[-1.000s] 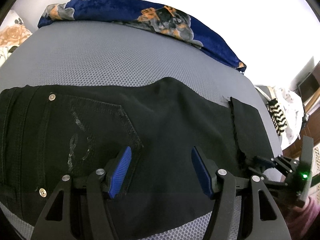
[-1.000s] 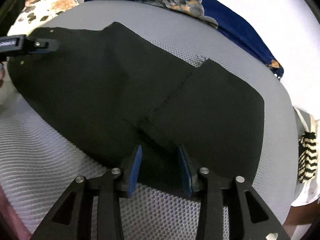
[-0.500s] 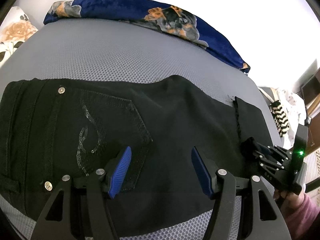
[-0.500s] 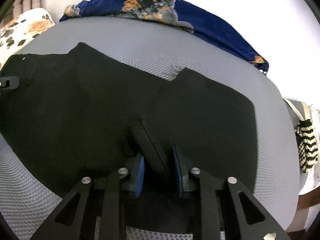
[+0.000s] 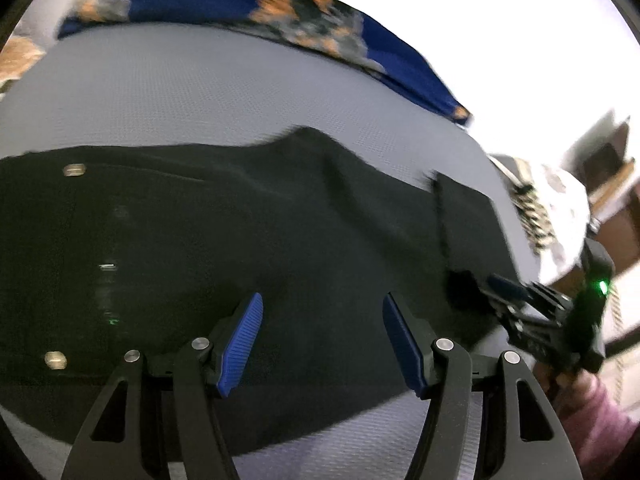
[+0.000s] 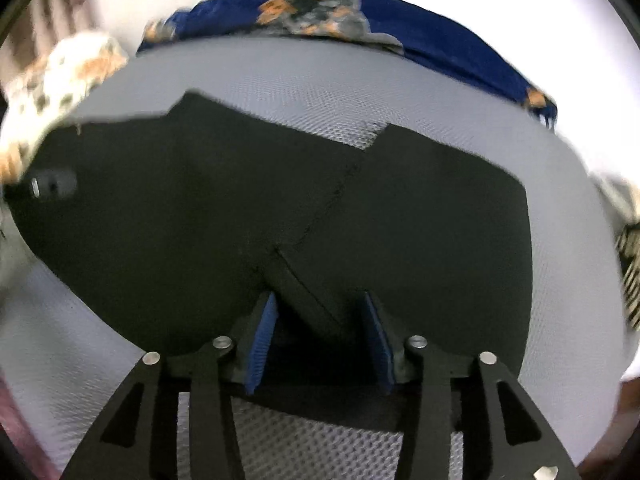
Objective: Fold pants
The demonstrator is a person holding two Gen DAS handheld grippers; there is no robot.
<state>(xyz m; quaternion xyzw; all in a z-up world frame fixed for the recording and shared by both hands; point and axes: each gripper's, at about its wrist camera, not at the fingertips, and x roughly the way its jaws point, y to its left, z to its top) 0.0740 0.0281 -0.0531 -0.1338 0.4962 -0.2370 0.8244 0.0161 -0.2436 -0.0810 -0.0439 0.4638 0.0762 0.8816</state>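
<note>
Black pants (image 5: 248, 240) lie spread across the grey mesh bed (image 5: 200, 92), reaching from its left edge toward its right edge, with the hem end folded over on the right. Your left gripper (image 5: 322, 332) hovers over the near edge of the pants, its blue pads (image 5: 240, 344) wide apart and holding nothing. Your right gripper (image 6: 320, 336) sits at the near edge too, jaws parted around a raised fold of black cloth; whether the pads press it is unclear. In the left view it appears at the pants' right end. A blue patterned blanket (image 6: 360, 16) lies along the bed's far edge. Both views are blurred.
</note>
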